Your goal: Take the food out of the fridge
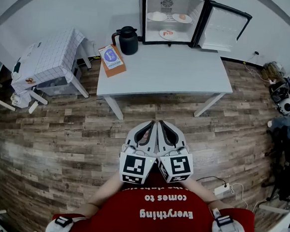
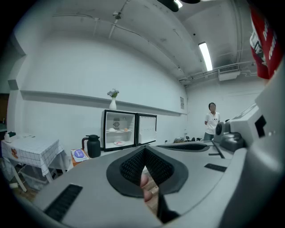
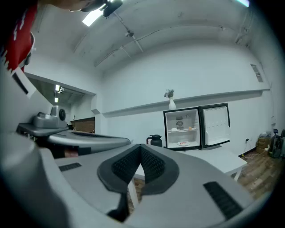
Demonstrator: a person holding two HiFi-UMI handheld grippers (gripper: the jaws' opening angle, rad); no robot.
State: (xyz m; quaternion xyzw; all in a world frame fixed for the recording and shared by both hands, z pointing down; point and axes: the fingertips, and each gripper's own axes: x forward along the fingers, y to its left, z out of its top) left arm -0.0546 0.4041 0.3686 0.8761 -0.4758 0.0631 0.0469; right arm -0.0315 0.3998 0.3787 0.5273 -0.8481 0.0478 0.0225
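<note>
Head view: white plates of food (image 1: 168,34) sit inside the open black mini fridge (image 1: 142,17), well beyond the grey left gripper (image 1: 150,126) and right gripper (image 1: 163,127), both clenched on nothing.

Head view: steeply downward, well back from the surface (image 1: 173,70). Gripper views: level, side by side; all three share the far fridge (image 1: 169,5).
</note>
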